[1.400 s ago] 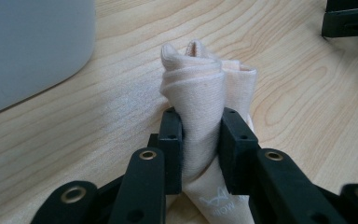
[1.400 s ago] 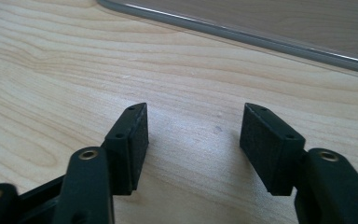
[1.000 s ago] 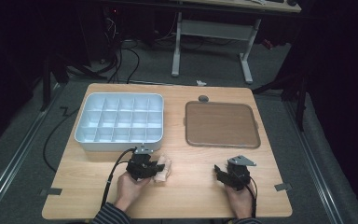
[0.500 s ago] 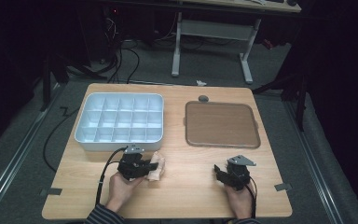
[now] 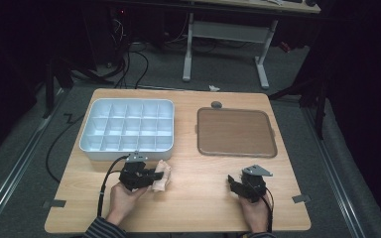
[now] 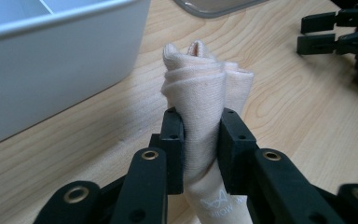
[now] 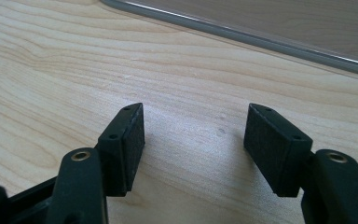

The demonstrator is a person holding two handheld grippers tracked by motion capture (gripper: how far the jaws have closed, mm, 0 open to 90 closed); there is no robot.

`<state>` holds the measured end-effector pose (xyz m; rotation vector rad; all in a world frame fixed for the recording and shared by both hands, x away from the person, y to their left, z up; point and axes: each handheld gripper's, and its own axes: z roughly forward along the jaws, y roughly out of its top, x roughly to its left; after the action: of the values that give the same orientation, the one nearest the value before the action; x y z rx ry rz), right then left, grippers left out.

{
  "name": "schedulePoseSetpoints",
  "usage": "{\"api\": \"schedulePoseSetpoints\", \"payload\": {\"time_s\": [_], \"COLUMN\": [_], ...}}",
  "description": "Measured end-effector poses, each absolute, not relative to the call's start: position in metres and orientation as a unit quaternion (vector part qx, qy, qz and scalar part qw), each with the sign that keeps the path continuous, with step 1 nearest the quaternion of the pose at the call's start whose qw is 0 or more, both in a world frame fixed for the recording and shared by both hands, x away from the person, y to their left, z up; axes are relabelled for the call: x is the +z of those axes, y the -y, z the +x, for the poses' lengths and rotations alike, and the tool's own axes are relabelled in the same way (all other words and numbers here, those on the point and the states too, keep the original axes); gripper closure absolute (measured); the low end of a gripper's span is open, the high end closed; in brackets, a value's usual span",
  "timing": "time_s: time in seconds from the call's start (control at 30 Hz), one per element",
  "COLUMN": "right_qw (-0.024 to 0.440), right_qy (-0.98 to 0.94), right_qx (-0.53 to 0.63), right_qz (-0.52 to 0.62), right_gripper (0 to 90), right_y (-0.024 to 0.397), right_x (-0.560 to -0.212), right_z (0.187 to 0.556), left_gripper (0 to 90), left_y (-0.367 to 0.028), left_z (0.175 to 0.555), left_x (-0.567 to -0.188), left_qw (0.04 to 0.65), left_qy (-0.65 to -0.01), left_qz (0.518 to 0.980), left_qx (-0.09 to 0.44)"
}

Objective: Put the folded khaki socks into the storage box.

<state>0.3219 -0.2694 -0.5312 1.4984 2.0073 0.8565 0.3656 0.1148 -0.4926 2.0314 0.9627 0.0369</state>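
A rolled beige sock (image 6: 205, 88) stands squeezed between the black pads of my left gripper (image 6: 201, 123), which is shut on it. From above, the sock (image 5: 161, 174) and left gripper (image 5: 151, 177) sit just in front of the white compartment tray (image 5: 87, 144), slightly above the table. My right gripper (image 5: 233, 182) rests near the front right of the table. Its jaws (image 7: 193, 135) stand open over bare wood with nothing between them. The right gripper (image 6: 335, 32) also appears far off in the left gripper view.
The white tray's wall (image 6: 51, 70) is close on the left of the held sock. A flat brown tray (image 5: 235, 131) lies at the back right, and its grey rim (image 7: 261, 39) runs just beyond the right gripper. A small dark knob (image 5: 217, 104) lies behind it.
My left gripper has shifted a little to the left and slightly up with the sock still in it. The right gripper has stayed put.
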Motion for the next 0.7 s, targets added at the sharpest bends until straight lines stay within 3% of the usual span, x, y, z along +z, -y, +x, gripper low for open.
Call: {"api": "schedulePoseSetpoints", "payload": {"time_s": [0.7], "right_qw": [0.243], "right_qy": [-0.735], "right_qx": [0.315], "right_qz": [0.55], "right_gripper": [38.5], "right_y": [0.27], "right_x": [-0.531], "right_z": [0.322], "left_gripper": [74.3], "left_y": [-0.138], "left_z": [0.364], "left_x": [-0.471], "left_qw": [0.437], "left_qy": [-0.388], "left_qz": [0.811], "left_qx": [0.037]}}
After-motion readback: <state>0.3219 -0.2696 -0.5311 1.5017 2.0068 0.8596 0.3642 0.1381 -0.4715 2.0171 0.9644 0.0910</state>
